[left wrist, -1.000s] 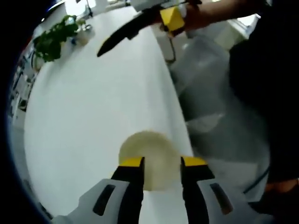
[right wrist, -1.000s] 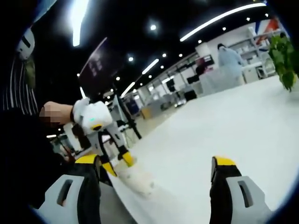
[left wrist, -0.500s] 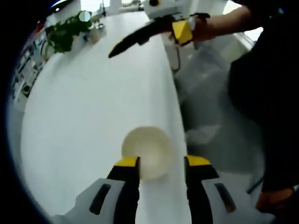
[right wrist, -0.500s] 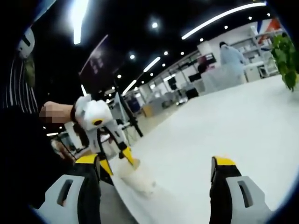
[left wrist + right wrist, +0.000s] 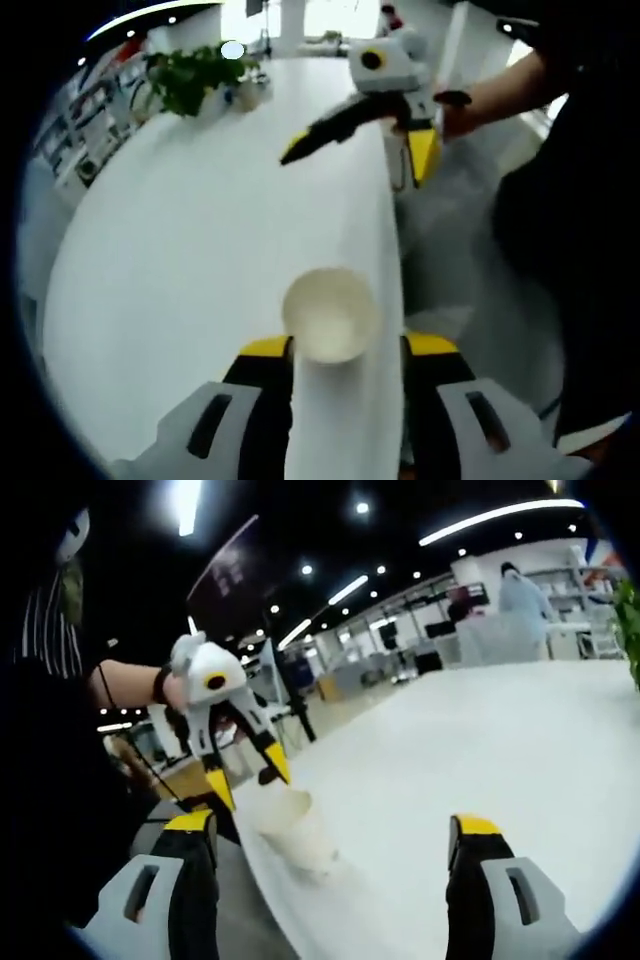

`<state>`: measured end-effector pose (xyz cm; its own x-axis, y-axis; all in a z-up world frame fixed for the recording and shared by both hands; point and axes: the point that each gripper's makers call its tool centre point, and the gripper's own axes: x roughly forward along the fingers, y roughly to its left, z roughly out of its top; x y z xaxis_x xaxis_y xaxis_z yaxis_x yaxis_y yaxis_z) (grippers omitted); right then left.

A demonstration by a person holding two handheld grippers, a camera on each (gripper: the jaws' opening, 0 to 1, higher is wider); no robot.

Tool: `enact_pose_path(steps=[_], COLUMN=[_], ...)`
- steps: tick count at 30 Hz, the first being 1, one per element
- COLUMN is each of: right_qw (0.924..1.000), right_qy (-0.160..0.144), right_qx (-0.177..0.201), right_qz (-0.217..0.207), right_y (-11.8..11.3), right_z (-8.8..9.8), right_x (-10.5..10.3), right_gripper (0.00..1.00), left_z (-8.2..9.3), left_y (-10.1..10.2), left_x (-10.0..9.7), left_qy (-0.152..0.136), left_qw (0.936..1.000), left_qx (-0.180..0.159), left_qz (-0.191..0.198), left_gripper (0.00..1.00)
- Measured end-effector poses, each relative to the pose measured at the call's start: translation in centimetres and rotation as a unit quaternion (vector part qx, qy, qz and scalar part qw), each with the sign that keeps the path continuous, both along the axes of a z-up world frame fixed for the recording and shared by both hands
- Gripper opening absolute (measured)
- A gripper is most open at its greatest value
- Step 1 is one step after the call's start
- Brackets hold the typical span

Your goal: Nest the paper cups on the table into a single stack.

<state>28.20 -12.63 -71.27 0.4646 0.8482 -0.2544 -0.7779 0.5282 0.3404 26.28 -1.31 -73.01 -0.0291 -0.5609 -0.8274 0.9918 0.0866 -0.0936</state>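
Lying on its side at the desk edge, paper cup mouth facing the left hand-held gripper — jaws straddling it, grip unclear — nearer than before, right hand-held gripper wide open, empty, 12 o'clock.

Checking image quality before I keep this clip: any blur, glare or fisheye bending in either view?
Left gripper view: the white table edge bows from fisheye, and window glare washes out the top. Right gripper view: the white paper cup looks soft and blurred, and ceiling strip lights flare against the dark ceiling.

Since a second ago the left gripper rises from the paper cup at the table's near edge, jaws apart above the rim, while the right gripper tilts downward farther along.
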Motion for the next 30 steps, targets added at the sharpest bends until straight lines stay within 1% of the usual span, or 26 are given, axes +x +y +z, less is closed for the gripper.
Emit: enact_pose_path(steps=[2, 4, 6, 7, 11, 15, 18, 20, 22, 26, 27, 30], right_qw=[0.9999, 0.9998, 0.9983, 0.9978, 0.9963, 0.9948, 0.9941, 0.9921, 0.99, 0.9841, 0.9832, 0.9796], right_qy=[-0.001, -0.001, -0.013, -0.014, -0.01, -0.009, -0.004, -0.006, -0.006, -0.012, -0.01, -0.012], right_qx=[-0.007, -0.014, -0.04, -0.045, -0.054, -0.063, -0.059, -0.069, -0.079, -0.101, -0.103, -0.116], right_qz=[0.007, 0.017, 0.041, 0.047, 0.066, 0.079, 0.091, 0.105, 0.117, 0.146, 0.151, 0.164], right_y=[0.2, 0.5, 0.9, 1.1, 2.0, 2.6, 3.4, 3.9, 4.4, 5.5, 5.9, 6.6], right_z=[-0.2, -0.4, -0.9, -1.1, -1.7, -2.4, -2.6, -3.2, -3.7, -4.8, -5.1, -5.8], right_x=[-0.2, -0.4, -1.0, -1.2, -1.8, -2.0, -2.2, -2.4, -2.6, -3.0, -3.0, -2.9], right_gripper=[0.93, 0.91, 0.88, 0.87, 0.84, 0.8, 0.79, 0.78, 0.77, 0.7, 0.69, 0.69], left_z=[0.0, -0.3, -0.6, -0.7, -1.5, -2.1, -2.6, -3.1, -3.6, -4.3, -4.4, -4.8], left_y=[0.3, 0.7, 1.1, 1.2, 1.6, 1.6, 1.7, 1.7, 1.8, 1.6, 1.6, 1.4], left_x=[0.1, 0.1, 0.2, 0.2, 0.1, -0.1, -0.4, -0.4, -0.4, -0.4, -0.4, -0.4], left_qy=[-0.004, -0.01, -0.014, -0.015, -0.012, -0.01, -0.008, -0.005, -0.003, -0.006, -0.006, -0.004], left_qw=[0.9999, 0.9999, 0.9997, 0.9996, 0.9993, 0.9989, 0.9986, 0.9982, 0.9978, 0.9973, 0.9973, 0.9971], left_qx=[-0.007, -0.006, -0.007, -0.012, -0.009, -0.015, -0.019, -0.025, -0.023, -0.029, -0.028, -0.031], left_qz=[0.007, 0.011, 0.016, 0.02, 0.033, 0.042, 0.049, 0.055, 0.062, 0.067, 0.068, 0.07], left_gripper=[0.43, 0.43, 0.44, 0.43, 0.45, 0.45, 0.44, 0.44, 0.44, 0.43, 0.43, 0.42])
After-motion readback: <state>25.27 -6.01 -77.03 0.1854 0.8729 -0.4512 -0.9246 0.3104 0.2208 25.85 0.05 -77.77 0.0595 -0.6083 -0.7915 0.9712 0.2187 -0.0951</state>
